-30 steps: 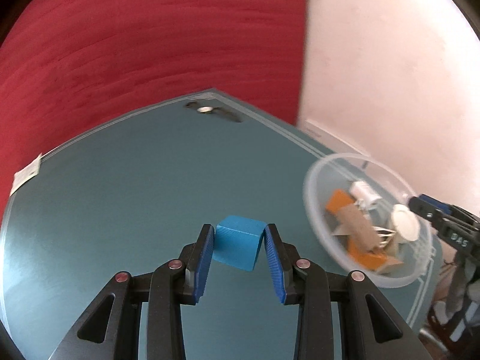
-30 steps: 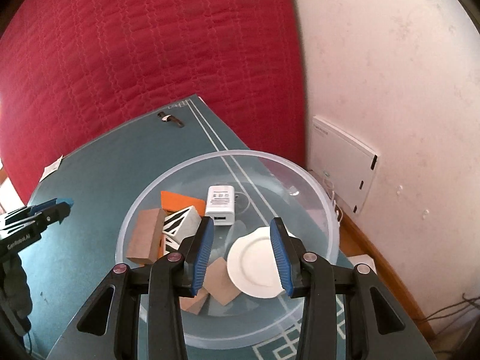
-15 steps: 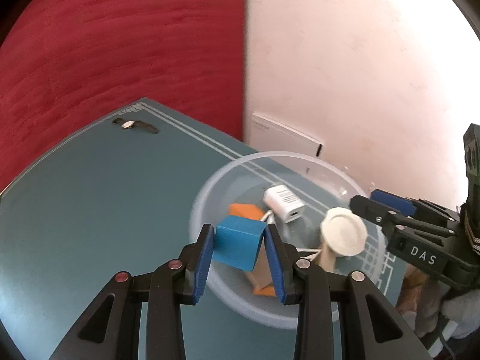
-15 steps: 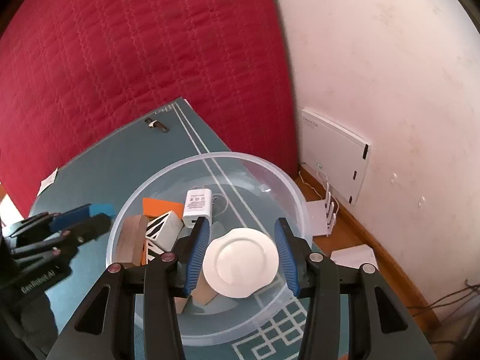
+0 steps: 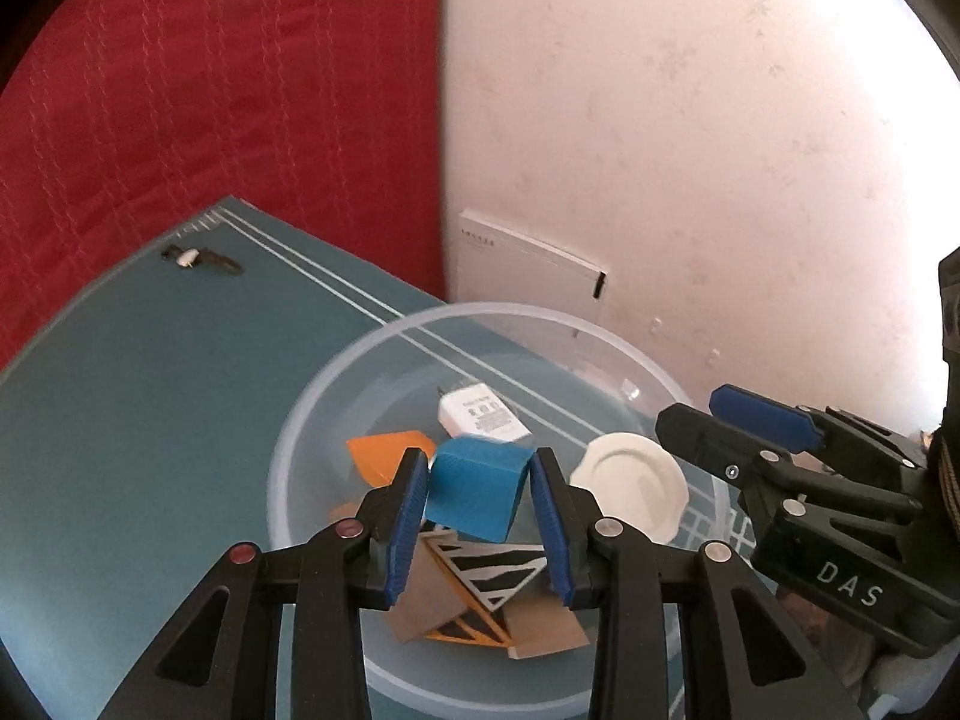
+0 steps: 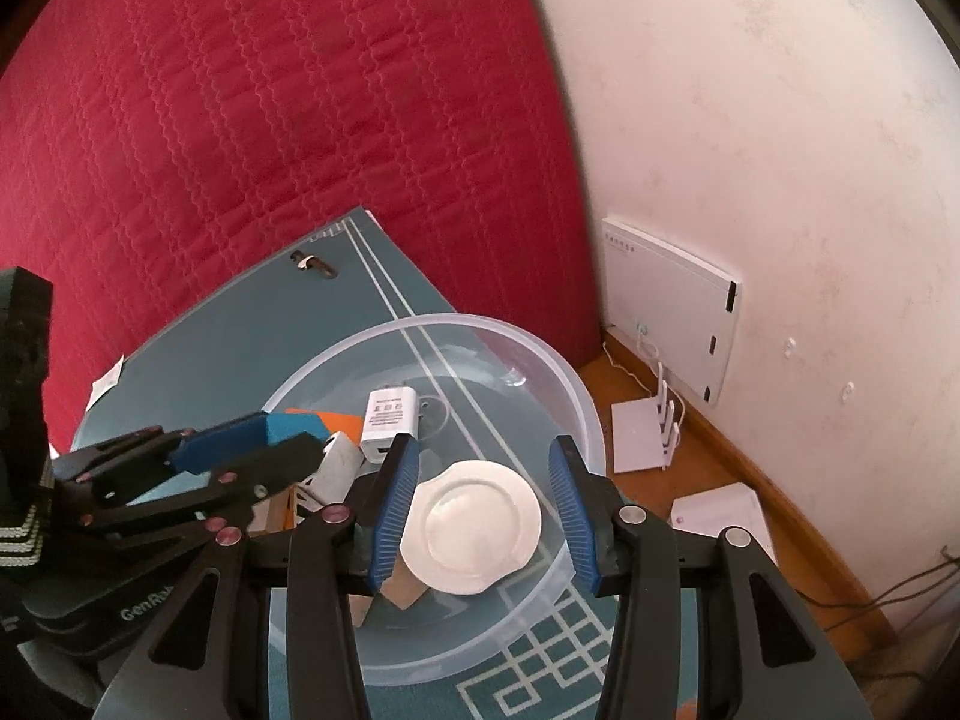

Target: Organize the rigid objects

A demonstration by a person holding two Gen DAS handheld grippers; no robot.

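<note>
Now my left gripper [image 5: 480,507] hangs over the clear round plastic bowl [image 5: 372,360] with the solid blue cube [image 5: 477,495] between its blue pads, and those jaws are just beginning to part; the cube sits tilted in the gap, and I cannot tell whether both pads press on it. Straight below the cube, inside the bowl, lie a zebra-striped block [image 5: 495,573] and brown cardboard pieces [image 5: 426,603], with an orange wedge [image 5: 387,453] toward the bowl's left side and a white charger plug [image 5: 477,417] toward its far side. What matters is that the cube is directly above the bowl's middle, well within the rim, so letting go should drop it among the others. My right gripper [image 6: 486,504] hovers over the bowl's right half, jaws apart and empty, framing the small white plate [image 6: 471,525] below them without touching it. I judge the left hand the nearer one for this drop.
</note>
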